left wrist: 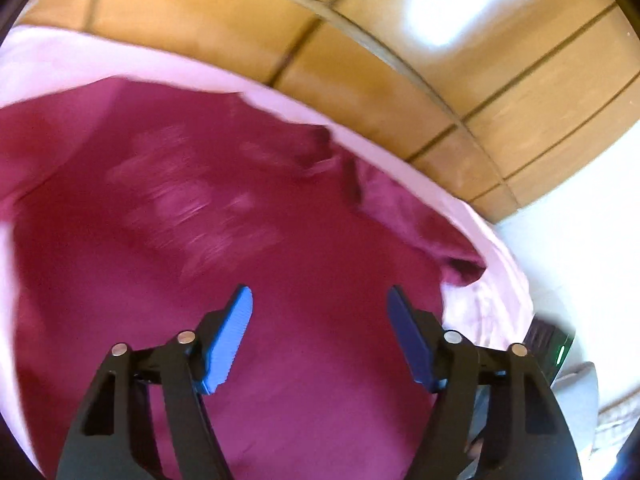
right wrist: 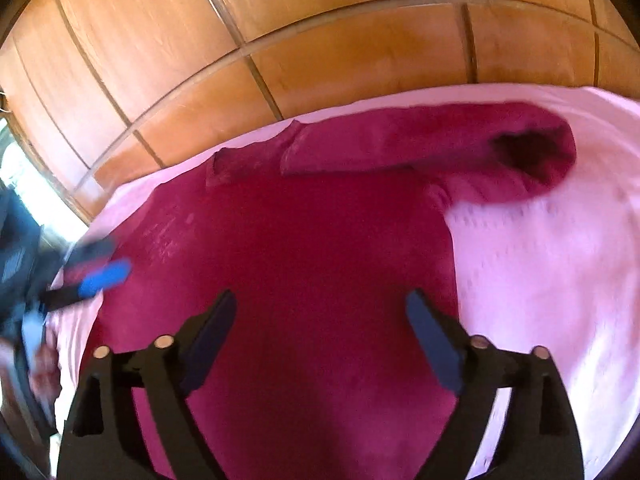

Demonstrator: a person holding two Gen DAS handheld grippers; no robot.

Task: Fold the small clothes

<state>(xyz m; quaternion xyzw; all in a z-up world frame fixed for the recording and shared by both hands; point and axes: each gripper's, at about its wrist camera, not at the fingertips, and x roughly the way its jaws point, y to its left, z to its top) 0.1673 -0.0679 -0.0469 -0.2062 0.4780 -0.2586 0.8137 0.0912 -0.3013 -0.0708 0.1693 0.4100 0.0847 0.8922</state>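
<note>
A dark magenta garment (left wrist: 224, 216) lies spread on a pale pink sheet (left wrist: 484, 280). In the right wrist view the same garment (right wrist: 304, 248) has one sleeve (right wrist: 432, 140) folded across its top edge. My left gripper (left wrist: 320, 296) hovers over the cloth, its blue pads (left wrist: 230, 336) apart and nothing between them. My right gripper (right wrist: 320, 300) stands open above the garment's middle, also empty. The left gripper (right wrist: 100, 276) shows blurred at the garment's left edge in the right wrist view.
A wooden panelled wall (right wrist: 320, 40) runs behind the pink sheet (right wrist: 560, 240). A white surface (left wrist: 580, 240) lies to the right in the left wrist view, with a dark device (left wrist: 556, 344) showing a green light near the edge. A person's hand (right wrist: 40, 376) is at the far left.
</note>
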